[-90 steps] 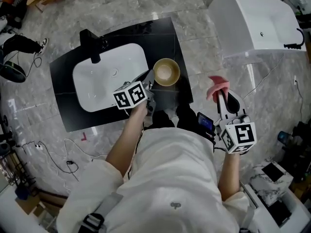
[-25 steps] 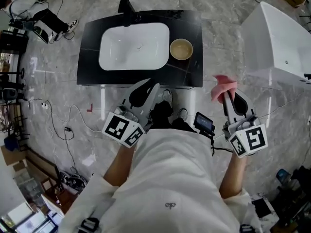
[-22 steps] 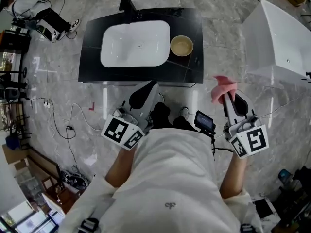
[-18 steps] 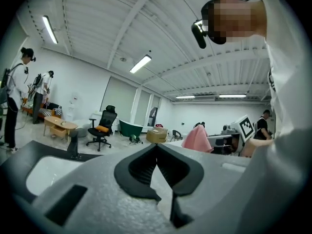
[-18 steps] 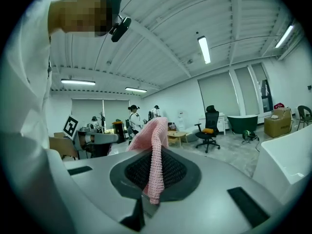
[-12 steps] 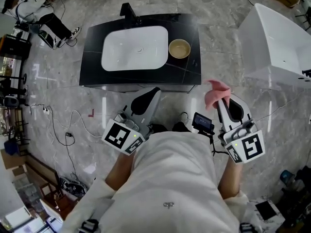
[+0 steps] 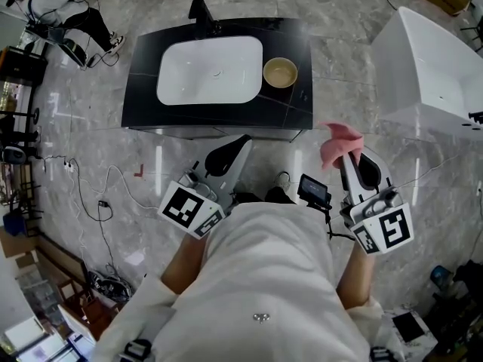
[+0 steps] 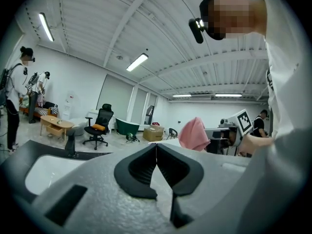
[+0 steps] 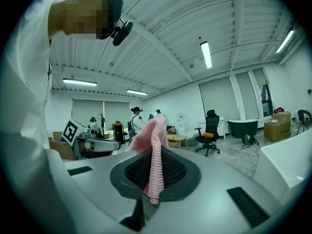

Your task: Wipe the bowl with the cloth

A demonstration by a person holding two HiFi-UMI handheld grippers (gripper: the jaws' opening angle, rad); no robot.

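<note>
A tan bowl (image 7: 280, 72) stands on the black counter (image 7: 287, 111), just right of the white basin (image 7: 210, 70). My right gripper (image 7: 346, 146) is shut on a pink cloth (image 7: 339, 141), well short of the counter and to its right; the cloth (image 9: 152, 145) sticks up between the jaws. My left gripper (image 7: 246, 139) is shut with nothing in it, held near my body below the counter's front edge. From the left gripper view (image 8: 156, 146) the cloth (image 8: 194, 133) shows off to the right.
A black faucet (image 7: 198, 11) rises at the basin's back edge. A white bathtub (image 7: 432, 66) stands to the right. Cables (image 7: 90, 194) trail over the marble floor at left. People (image 7: 68, 21) and office chairs are at the far left.
My left gripper's jaws have closed since a second ago. Both grippers stay near my body, away from the counter; the view has shifted slightly.
</note>
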